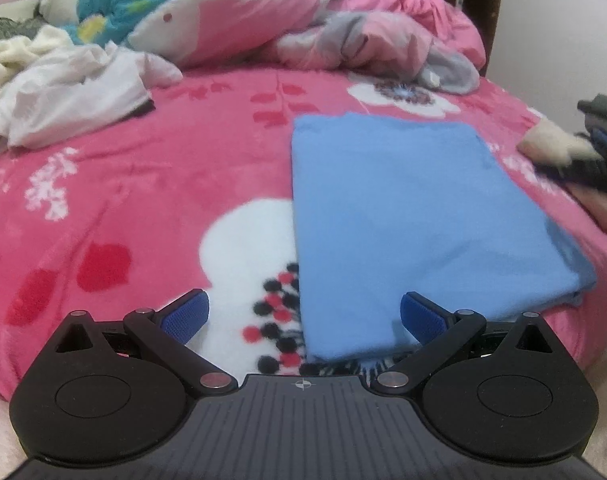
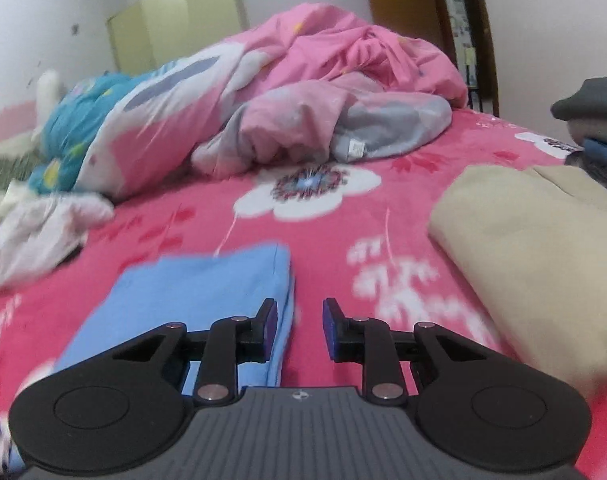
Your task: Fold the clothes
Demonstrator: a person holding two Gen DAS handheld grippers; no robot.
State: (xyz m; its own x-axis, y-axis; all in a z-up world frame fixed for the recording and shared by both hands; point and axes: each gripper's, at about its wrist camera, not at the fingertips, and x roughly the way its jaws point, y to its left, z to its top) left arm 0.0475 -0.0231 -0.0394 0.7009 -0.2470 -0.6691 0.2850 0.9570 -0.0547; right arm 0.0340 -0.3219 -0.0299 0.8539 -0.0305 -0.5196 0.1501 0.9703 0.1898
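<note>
Left wrist view: left tongs (image 1: pixel 304 317) spread wide, nothing between the blue pads (image 1: pixel 185 315). Folded blue garment (image 1: pixel 415 216) lies flat on the pink floral blanket (image 1: pixel 151 184) covering the bed, ahead and right of centre. Its near edge runs into the gap between the fingers, closer to the right pad; whether the pad touches the cloth, cannot tell. Garment is a neat rectangle, light blue, smooth top, layered edges visible at the right near corner. Slight motion blur.

Right wrist view: right tongs (image 2: pixel 299 330) partly open, narrower gap than the left, holding nothing. Blue garment (image 2: pixel 199 300) sits ahead and left; its right folded edge is just beside the left finger, which overlaps the cloth in frame. Bare blanket (image 2: pixel 383 248) shows between the fingers. Stacked fold layers visible along that right edge.

Other stuff: folded beige garment (image 2: pixel 531 256) to the right on the bed, apart from the blue one. Stack of dark folded clothes (image 2: pixel 595 132) at far right. Crumpled white clothes (image 1: pixel 63 92) at left, well apart from the blue one. Bunched pink duvet (image 2: pixel 323 80) across the far side of the bed, a teal patterned bundle (image 2: pixel 83 120) to its left. Wardrobe (image 2: pixel 175 28) and wooden door frame (image 2: pixel 403 12) against the back wall.
</note>
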